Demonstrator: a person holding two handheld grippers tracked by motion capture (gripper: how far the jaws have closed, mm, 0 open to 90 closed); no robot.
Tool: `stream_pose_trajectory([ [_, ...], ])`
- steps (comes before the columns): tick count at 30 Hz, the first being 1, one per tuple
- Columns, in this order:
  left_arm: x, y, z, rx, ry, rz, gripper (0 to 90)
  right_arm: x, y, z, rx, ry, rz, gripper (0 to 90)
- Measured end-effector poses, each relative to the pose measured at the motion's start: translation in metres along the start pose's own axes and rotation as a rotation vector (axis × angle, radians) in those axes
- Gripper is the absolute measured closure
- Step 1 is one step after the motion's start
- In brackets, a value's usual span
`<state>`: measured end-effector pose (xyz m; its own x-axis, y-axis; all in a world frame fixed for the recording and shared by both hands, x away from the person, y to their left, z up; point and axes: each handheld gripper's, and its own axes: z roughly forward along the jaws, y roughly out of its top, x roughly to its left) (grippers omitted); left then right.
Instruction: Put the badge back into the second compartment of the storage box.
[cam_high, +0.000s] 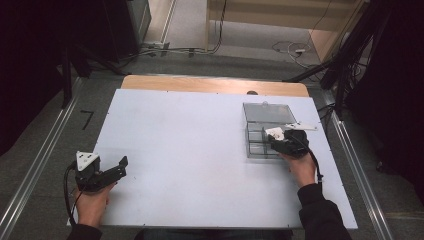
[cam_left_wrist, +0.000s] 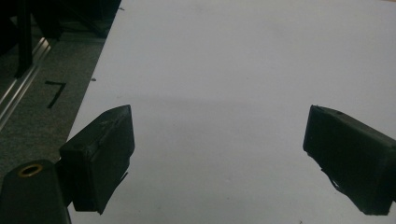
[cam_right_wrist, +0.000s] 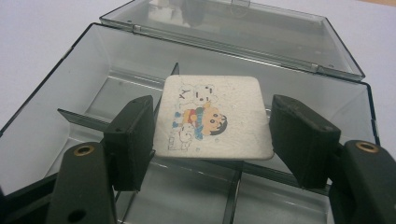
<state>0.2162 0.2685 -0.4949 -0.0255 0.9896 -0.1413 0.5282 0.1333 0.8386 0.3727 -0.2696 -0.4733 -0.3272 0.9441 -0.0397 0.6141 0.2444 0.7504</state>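
Note:
A square white tile (cam_right_wrist: 212, 116) printed with cartoon figures is clamped by its two side edges in my right gripper (cam_right_wrist: 211, 135), which is shut on it. It hangs flat over a clear smoky plastic box (cam_right_wrist: 70, 70) with divider walls inside and its lid (cam_right_wrist: 224, 23) folded back. In the high view the right gripper (cam_high: 280, 139) and tile (cam_high: 274, 132) sit over the box (cam_high: 255, 150) at the table's right. My left gripper (cam_high: 121, 166) rests at the front left, open, with only bare white table between its jaws (cam_left_wrist: 217, 135).
The white tabletop (cam_high: 200, 150) has a wooden strip (cam_high: 215, 85) along its far edge. Another small white piece (cam_high: 305, 126) lies at the box's right rim. Metal rails (cam_high: 35, 165) run along both sides of the table, and cables lie on the floor beyond.

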Motion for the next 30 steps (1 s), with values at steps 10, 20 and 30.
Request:
stream_pose_trajectory([
  [10,-0.0001,-0.0001,0.0001,0.000,-0.002,0.000,9.2,0.0031,0.0016,0.0030,0.009,-0.014,-0.026,31.1],
  [20,0.0000,-0.0001,0.0001,-0.001,-0.001,0.001,9.2,0.0055,0.0030,0.0067,0.014,-0.027,-0.036,29.6],
  [30,0.0000,0.0000,0.0000,0.000,-0.001,0.001,9.2,0.0035,0.0046,0.0039,-0.002,0.003,0.003,26.1],
])
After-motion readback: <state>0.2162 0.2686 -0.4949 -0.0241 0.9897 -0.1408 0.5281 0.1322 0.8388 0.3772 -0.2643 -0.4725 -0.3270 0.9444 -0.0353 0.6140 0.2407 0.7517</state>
